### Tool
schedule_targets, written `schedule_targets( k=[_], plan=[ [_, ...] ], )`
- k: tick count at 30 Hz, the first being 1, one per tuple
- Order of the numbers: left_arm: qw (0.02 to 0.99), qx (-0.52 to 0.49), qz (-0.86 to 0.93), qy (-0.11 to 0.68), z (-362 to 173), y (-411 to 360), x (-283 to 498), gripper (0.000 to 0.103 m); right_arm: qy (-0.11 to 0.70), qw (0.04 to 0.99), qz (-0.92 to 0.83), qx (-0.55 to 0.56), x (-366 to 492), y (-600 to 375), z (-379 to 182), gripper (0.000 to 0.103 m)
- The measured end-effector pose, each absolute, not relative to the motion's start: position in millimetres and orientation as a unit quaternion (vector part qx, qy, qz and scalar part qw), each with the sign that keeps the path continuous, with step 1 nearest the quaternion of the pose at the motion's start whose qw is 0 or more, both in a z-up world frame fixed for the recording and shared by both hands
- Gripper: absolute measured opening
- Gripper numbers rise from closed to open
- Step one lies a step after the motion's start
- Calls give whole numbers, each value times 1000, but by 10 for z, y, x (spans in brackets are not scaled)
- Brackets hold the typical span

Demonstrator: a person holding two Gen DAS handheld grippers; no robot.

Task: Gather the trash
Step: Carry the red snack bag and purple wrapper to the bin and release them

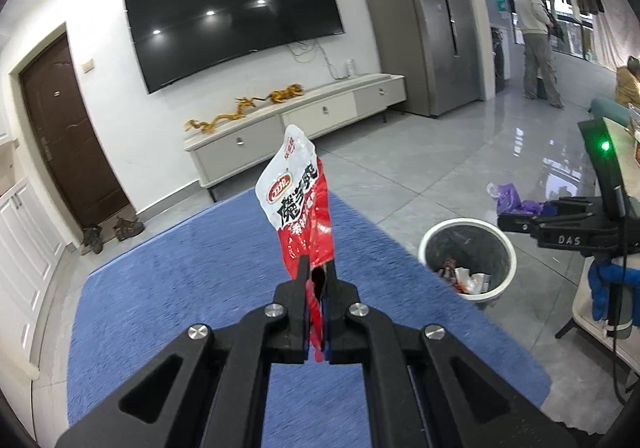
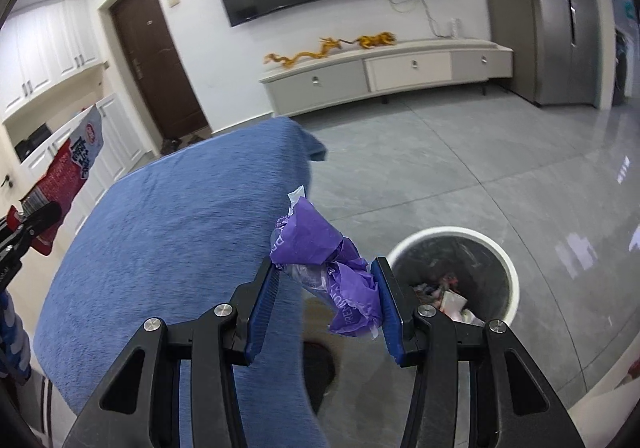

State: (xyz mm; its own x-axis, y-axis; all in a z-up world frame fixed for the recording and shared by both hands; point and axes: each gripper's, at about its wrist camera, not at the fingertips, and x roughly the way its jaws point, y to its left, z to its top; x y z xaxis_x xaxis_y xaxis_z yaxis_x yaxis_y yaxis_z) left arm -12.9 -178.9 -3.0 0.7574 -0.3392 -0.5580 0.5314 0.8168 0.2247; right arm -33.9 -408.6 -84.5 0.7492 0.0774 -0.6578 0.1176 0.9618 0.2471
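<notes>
Left wrist view: the left claw [image 1: 316,268] was clamped shut on the lower end of a red-and-white snack wrapper [image 1: 298,199], which stood upright above the fingertips with its torn top uppermost. Below it lay a blue rug [image 1: 180,288] on a grey tiled floor [image 1: 440,151]. To the right of the rug stood a white-rimmed waste bin [image 1: 430,244], already holding scraps of packaging. The right claw [image 1: 505,216] entered from the right edge, above and just beyond the bin, with a purple wrapper [image 1: 510,199] at its tip. A wall-mounted television [image 1: 232,15], a low cabinet [image 1: 304,119] and a person [image 1: 536,39] standing near the far window were noted in the background.

Right wrist view: the right claw [image 2: 326,284] held the crumpled purple wrapper [image 2: 320,260] between its blue pads [image 2: 266,308], jaws partly apart and bearing on the bundle from both sides. The wrapper hung over the boundary between the blue rug [image 2: 180,228] and the floor [image 2: 480,151], just left of the bin [image 2: 514,276], not yet over its mouth. The left claw [image 2: 40,215] showed at the left edge with the red wrapper [image 2: 66,171] rising from it; the edge distortion left its grip hard to judge from this side.
</notes>
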Motion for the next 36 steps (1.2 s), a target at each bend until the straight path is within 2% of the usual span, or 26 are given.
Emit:
schedule_targets(
  k=[20, 26, 32, 34, 36],
  plan=[
    [813, 221, -406, 356, -661, -3703, 246, 4, 413, 875, -114, 226, -358, -5239, -1942, 47],
    [783, 199, -433, 400, -848, -4089, 545, 4, 424, 869, -122, 226, -134, -5445, -2129, 48],
    [768, 134, -448, 437, -1014, -4315, 820, 6, 434, 866, -129, 211, 177, -5566, -2214, 50],
    [764, 116, -448, 450, -1061, -4391, 937, 11, 438, 865, -131, 208, 235, -5603, -2221, 51],
    [764, 100, -445, 456, -1083, -4385, 1030, 36, 441, 864, -137, 201, 271, -5632, -2232, 58]
  ],
)
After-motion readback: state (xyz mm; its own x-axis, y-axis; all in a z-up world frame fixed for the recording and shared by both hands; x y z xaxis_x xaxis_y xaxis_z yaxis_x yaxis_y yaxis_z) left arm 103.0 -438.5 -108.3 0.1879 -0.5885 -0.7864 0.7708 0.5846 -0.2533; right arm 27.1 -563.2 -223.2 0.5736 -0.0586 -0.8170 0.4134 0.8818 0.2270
